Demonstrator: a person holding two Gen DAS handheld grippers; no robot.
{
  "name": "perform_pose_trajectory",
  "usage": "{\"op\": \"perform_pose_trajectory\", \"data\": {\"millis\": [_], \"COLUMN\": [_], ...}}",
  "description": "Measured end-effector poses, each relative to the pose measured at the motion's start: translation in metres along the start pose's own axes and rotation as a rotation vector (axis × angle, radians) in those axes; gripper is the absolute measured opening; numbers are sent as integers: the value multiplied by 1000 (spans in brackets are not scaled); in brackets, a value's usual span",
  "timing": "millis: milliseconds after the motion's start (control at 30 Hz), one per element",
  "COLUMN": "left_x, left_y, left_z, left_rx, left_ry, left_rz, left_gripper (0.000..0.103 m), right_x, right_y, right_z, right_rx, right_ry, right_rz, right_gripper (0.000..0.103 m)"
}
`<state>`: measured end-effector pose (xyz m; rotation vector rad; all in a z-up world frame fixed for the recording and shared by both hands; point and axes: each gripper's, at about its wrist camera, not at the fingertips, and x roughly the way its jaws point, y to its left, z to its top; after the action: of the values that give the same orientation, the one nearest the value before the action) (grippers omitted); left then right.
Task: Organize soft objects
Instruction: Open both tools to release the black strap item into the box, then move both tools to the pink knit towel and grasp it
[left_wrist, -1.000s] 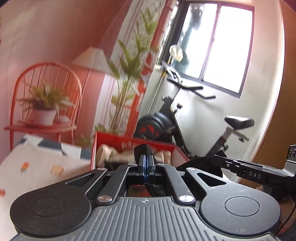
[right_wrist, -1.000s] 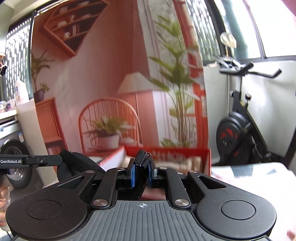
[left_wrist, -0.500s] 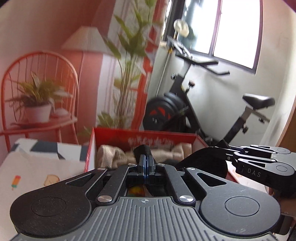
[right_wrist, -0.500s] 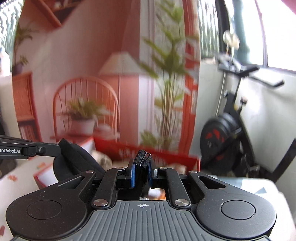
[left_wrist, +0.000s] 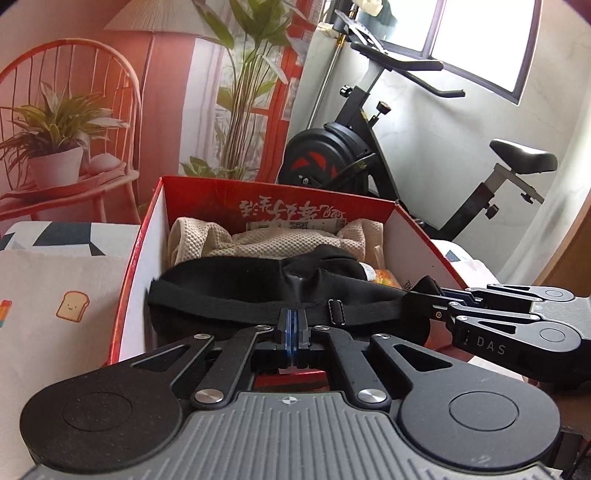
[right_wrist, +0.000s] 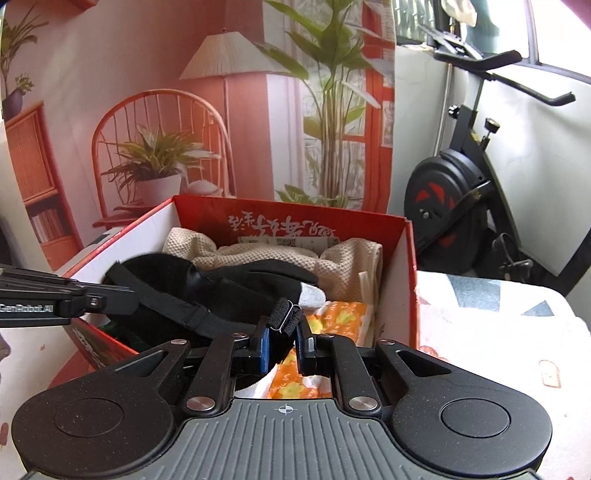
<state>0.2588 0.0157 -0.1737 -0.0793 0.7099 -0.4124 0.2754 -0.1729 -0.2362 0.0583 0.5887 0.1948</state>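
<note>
Hanging over the red box (left_wrist: 136, 266) is a black eye mask (left_wrist: 258, 280) with a stretchy strap (left_wrist: 236, 308). The left gripper (left_wrist: 292, 325) has its two fingers pressed tight together on the strap. The right gripper (right_wrist: 283, 332) pinches the strap's end near its little buckle (right_wrist: 284, 317), with its fingers a small way apart around the band. So the mask is held between both grippers, just above the things inside the box.

Down in the box lies a bumpy cream cloth (right_wrist: 258, 254) at the back. A black glove (right_wrist: 266, 280) with a grey fingertip rests on it. A yellow and orange flowered cloth (right_wrist: 332, 317) sits at the near side. The box stands on a white sheet with little toast pictures (left_wrist: 72, 305). Behind it are an exercise bike (left_wrist: 369, 147) and a wall picture of a red chair (right_wrist: 162, 147) with plants.
</note>
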Motion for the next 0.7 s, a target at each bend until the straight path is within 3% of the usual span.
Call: {"op": "perform_pose_trajectory", "data": {"millis": [67,133,167,200,267,367,533,700], "left_x": [-7,-15,-19,-24,-35,-49,-62,-61], "left_y": [-1,1,2,2,2,0,-2,9], "left_z": [1,1,1,1,-2,-8,-30,-55], "left_rx": [9,16,20,24,35,71,123,88], "left_ry": [-17,-38,-51,-66,-115,-137,-142,-98], "left_rz": [1,1,2,6,12,8,9,4], "left_gripper": [4,12,29,53,70,77,82,82], "right_x": [-4,-12,-16,-20,-31,-47,-68,-75], "right_y": [-2,-3,-3,-4,-4,-6,-13,-20], "right_z": [1,0,-1,-3,-7,-18,-47,-80], "right_rx": [7,6,3,-1,-4,-1,28,85], "right_ry": [-20,-55,-71,-87,-127,-172,-221,-207], "right_rz": [-18,-33,-41,-52,-70,-97,-94,-94], "right_gripper": [21,31,42,58,73,97,100,100]}}
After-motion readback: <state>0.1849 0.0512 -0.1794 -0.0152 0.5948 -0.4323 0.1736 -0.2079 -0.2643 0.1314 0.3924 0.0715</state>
